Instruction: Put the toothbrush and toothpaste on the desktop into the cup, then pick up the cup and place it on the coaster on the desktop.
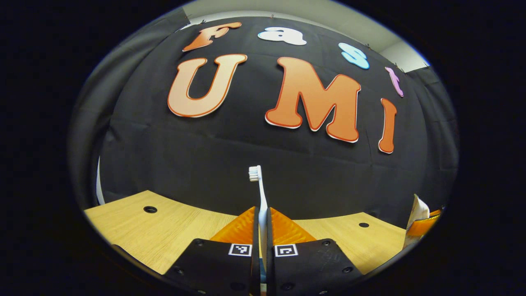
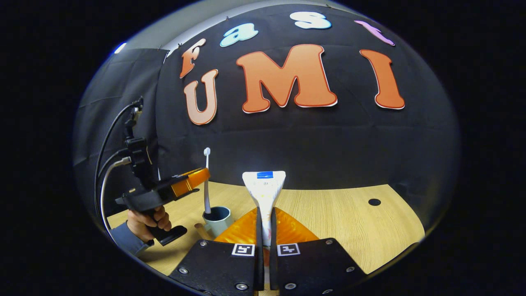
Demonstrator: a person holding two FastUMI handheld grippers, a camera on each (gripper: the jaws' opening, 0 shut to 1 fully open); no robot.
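A white toothbrush [image 1: 259,193] stands upright, bristles up, with my left gripper [image 1: 263,216] shut on its handle. In the right gripper view that left gripper [image 2: 200,177] hangs over a pale cup [image 2: 218,220] on the wooden desktop [image 2: 337,218], and the toothbrush [image 2: 206,185] reaches down into the cup's mouth. My right gripper [image 2: 265,216] is shut on the white toothpaste tube [image 2: 264,187], flat crimped end up, to the right of the cup. The tube [image 1: 417,211] also appears at the far right of the left gripper view.
A hand [image 2: 144,222] in a blue sleeve holds the left gripper, with cables [image 2: 107,164] rising from it. A small tan thing [image 2: 201,231] lies beside the cup; I cannot tell what it is. The desktop has round holes [image 2: 374,202] [image 1: 150,209]. The black cloth wall stands behind.
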